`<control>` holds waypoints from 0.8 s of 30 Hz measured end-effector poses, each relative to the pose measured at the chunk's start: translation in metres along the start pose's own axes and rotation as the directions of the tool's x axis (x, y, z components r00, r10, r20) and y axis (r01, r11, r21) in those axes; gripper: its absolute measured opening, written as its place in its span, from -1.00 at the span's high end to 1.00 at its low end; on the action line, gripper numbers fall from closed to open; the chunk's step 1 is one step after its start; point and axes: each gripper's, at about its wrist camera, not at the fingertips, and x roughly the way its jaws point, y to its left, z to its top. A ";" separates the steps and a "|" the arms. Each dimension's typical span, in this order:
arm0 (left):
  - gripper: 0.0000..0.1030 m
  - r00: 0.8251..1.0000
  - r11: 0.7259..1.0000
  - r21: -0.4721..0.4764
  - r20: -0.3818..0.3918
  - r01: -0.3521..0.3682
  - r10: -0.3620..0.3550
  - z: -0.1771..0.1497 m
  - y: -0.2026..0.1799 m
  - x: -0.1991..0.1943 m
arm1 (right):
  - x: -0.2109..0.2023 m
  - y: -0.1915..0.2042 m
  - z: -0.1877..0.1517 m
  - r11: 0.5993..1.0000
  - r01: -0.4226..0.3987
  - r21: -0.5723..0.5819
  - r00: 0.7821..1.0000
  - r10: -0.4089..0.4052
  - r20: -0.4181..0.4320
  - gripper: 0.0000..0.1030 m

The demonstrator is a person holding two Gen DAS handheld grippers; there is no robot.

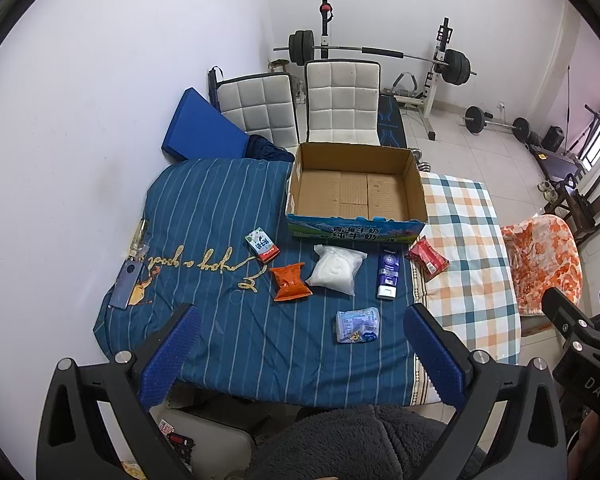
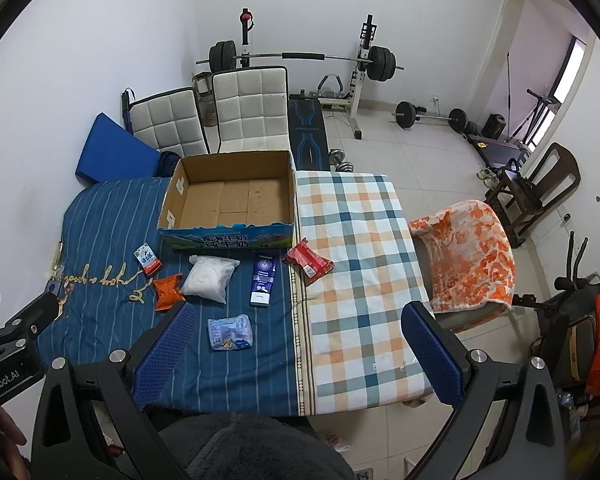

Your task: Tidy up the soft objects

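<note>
**Room setting: a white-walled space with gym equipment**

Plain white walls enclosed a floor of pale tiles. Against the far wall stood a barbell rack with a weight bench beneath it; a second barbell lay on the tiles to the right. Two white quilted chairs faced the bed. A dark wooden chair stood near a window admitting daylight at the right edge.

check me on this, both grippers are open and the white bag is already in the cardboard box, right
Not quite. Both the left gripper and the right gripper are open, but the cardboard box holds nothing. The left wrist view shows the white bag lying on the blue striped cover, in front of the box.
</note>
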 end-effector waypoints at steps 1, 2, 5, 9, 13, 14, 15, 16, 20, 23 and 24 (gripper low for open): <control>-1.00 1.000 1.000 -0.001 0.000 0.000 0.000 0.000 -0.001 0.000 | 0.000 0.000 0.000 1.000 -0.001 -0.001 1.000 0.001 0.001 -1.00; -1.00 1.000 1.000 0.000 0.000 0.000 0.000 0.001 -0.001 0.000 | 0.000 0.000 0.000 1.000 -0.001 -0.003 1.000 0.001 0.000 -1.00; -1.00 1.000 1.000 -0.002 0.000 -0.001 0.001 0.001 0.000 0.000 | 0.000 -0.001 0.000 1.000 -0.002 -0.001 1.000 0.002 0.000 -1.00; -1.00 1.000 1.000 -0.006 0.006 -0.004 0.004 0.001 -0.003 0.000 | 0.004 0.000 0.000 1.000 -0.008 -0.008 1.000 0.008 0.000 -1.00; -1.00 1.000 1.000 -0.007 0.008 -0.005 0.005 0.002 -0.005 0.000 | 0.004 0.001 0.001 1.000 -0.007 -0.009 1.000 0.007 0.002 -1.00; -1.00 1.000 1.000 -0.008 0.005 -0.004 0.004 0.002 -0.005 0.000 | 0.004 0.001 0.001 1.000 -0.007 -0.008 1.000 0.007 0.000 -1.00; -1.00 1.000 1.000 -0.007 0.005 -0.006 0.006 0.001 -0.005 -0.001 | 0.004 0.001 0.001 1.000 -0.008 -0.007 1.000 0.008 -0.001 -1.00; -1.00 1.000 1.000 -0.007 0.003 -0.006 0.006 0.002 -0.006 -0.001 | 0.005 0.001 0.001 1.000 -0.009 -0.007 1.000 0.009 -0.002 -1.00; -1.00 1.000 1.000 -0.009 0.002 -0.007 0.007 0.002 -0.007 0.000 | 0.004 0.001 0.000 1.000 -0.008 -0.008 1.000 0.008 0.000 -1.00; -1.00 1.000 1.000 -0.007 0.005 -0.010 0.010 0.003 -0.007 0.001 | 0.004 0.001 0.000 1.000 -0.008 -0.007 1.000 0.008 0.000 -1.00; -1.00 1.000 1.000 -0.006 0.005 -0.011 0.011 0.003 -0.007 0.001 | 0.005 0.001 0.001 1.000 -0.010 -0.007 1.000 0.010 0.001 -1.00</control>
